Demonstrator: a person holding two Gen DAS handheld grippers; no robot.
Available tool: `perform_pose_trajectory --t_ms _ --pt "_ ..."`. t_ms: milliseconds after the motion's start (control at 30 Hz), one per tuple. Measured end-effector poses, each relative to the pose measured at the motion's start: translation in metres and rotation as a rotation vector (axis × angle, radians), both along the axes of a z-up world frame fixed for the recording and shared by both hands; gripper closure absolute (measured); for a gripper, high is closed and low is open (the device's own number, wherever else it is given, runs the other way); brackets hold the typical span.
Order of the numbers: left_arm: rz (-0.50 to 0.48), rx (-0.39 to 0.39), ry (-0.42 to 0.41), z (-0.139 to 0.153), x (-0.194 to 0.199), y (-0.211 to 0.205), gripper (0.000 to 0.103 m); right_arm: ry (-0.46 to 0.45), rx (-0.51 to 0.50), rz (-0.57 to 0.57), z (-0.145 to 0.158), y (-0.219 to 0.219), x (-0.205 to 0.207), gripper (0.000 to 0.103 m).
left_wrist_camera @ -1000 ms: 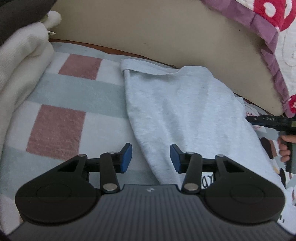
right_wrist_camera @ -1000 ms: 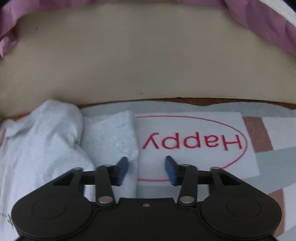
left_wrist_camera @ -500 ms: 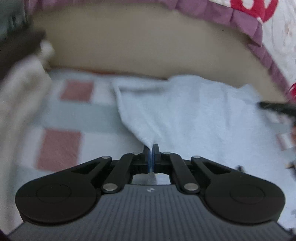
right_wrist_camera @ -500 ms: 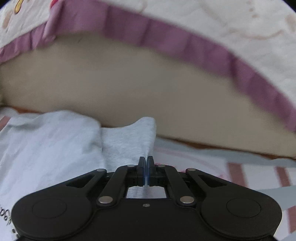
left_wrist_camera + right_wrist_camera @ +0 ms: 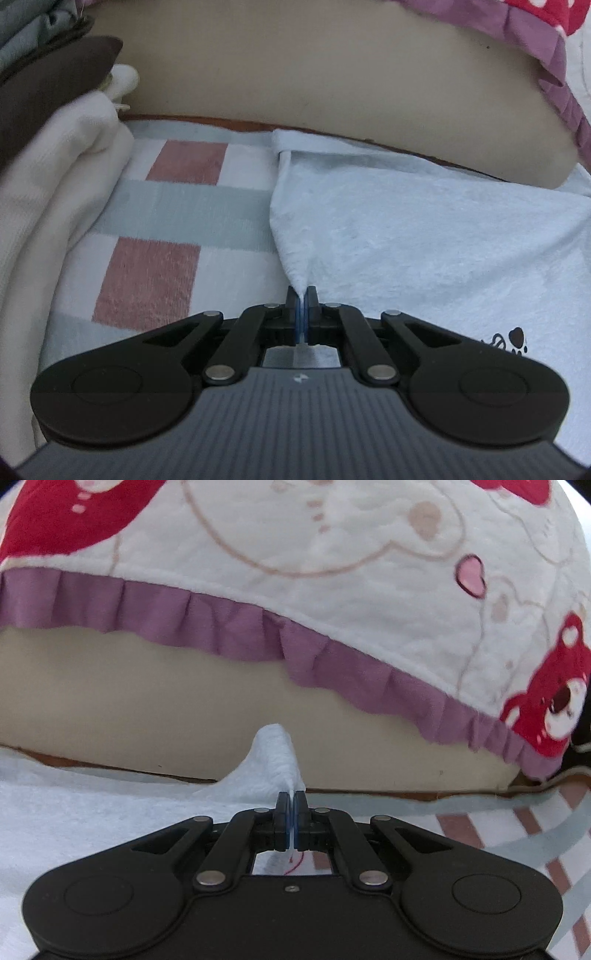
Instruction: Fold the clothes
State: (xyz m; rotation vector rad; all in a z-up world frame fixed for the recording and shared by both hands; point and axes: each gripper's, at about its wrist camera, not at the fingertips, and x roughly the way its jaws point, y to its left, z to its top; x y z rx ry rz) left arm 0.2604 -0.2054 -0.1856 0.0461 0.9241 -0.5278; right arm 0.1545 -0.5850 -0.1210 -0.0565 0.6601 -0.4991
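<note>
The pale blue garment (image 5: 424, 229) lies spread on a checked blanket (image 5: 177, 206) of pink, grey and white squares, with its far edge against a beige cushioned wall (image 5: 314, 74). A small dark print (image 5: 513, 341) shows on the near right part of the cloth.

The left gripper (image 5: 303, 306) is fully closed, its blue pads pinching the garment's left edge. The cloth rises from the blanket to the pads in a taut ridge, which indicates the edge is lifted rather than lying flat.

The right gripper (image 5: 291, 812) is likewise fully closed on a corner of the same garment (image 5: 273, 771). That corner stands up in a peak just beyond the fingertips, in front of the beige wall and below a quilted cover (image 5: 332, 554) with a purple ruffle (image 5: 258, 627).

Holding two points of the cloth at once keeps it stretched between them, so a fold line should form cleanly instead of bunching.

A cream-white garment (image 5: 62, 166) is heaped at the far left, apart from the blue one, probably placed aside to leave the working area free.

Judged step: both grips are set; carrying the held edge over the rest of the garment is not yet done.
</note>
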Motion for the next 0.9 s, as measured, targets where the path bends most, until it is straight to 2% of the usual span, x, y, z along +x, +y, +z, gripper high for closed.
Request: perform_pose_trajectory --t_ms 67,167,233,333,367,433,467,500,533,567,633,700,733,800,833,900 --pt "0.001 0.002 0.005 -0.001 0.000 0.000 0.101 -0.010 -0.032 0.029 0.011 0.006 0.004 0.102" --pt "0.001 0.007 0.008 -0.002 0.000 0.000 0.101 -0.078 -0.077 0.065 0.028 0.015 0.008 0.103" --pt "0.001 0.015 0.010 -0.001 -0.002 0.000 0.101 -0.058 -0.180 0.087 0.030 0.021 0.015 0.103" --pt "-0.004 0.025 0.013 -0.001 -0.002 -0.001 0.101 0.111 -0.345 0.125 0.011 0.032 0.031 0.103" --pt "-0.005 0.026 0.016 -0.001 -0.002 -0.001 0.101 0.140 -0.352 0.113 0.005 0.031 0.032 0.103" --pt "-0.008 0.026 0.030 -0.001 0.000 0.000 0.100 0.163 -0.352 0.033 -0.003 0.026 0.029 0.092" --pt "-0.009 0.025 0.044 -0.001 0.001 0.000 0.100 0.172 -0.342 -0.013 -0.006 0.022 0.026 0.073" --pt "-0.009 0.024 0.058 -0.001 0.002 0.001 0.100 0.179 -0.292 -0.034 -0.009 0.014 0.022 0.045" --pt "-0.015 0.019 0.079 -0.001 0.003 0.002 0.100 0.185 -0.243 -0.056 -0.012 0.006 0.017 0.034" --pt "-0.024 0.010 0.104 -0.002 0.005 0.003 0.097 0.191 -0.189 -0.073 -0.014 -0.002 0.012 0.035" --pt "-0.045 -0.023 0.160 0.000 0.008 0.006 0.094 0.185 -0.008 -0.024 -0.015 -0.016 -0.003 0.036" --pt "-0.061 -0.067 0.218 0.000 0.011 0.009 0.087 0.176 0.175 0.024 -0.017 -0.029 -0.018 0.036" --pt "-0.061 -0.096 0.246 -0.001 0.013 0.011 0.082 0.152 0.279 0.044 -0.018 -0.033 -0.026 0.036" --pt "-0.058 -0.143 0.289 -0.004 0.015 0.014 0.080 0.119 0.457 0.076 -0.021 -0.034 -0.043 0.036" --pt "-0.056 -0.146 0.292 -0.005 0.015 0.015 0.080 0.120 0.503 0.084 -0.025 -0.027 -0.050 0.036" --pt "-0.063 -0.143 0.282 -0.005 0.013 0.014 0.080 0.146 0.513 0.092 -0.035 -0.015 -0.058 0.035"
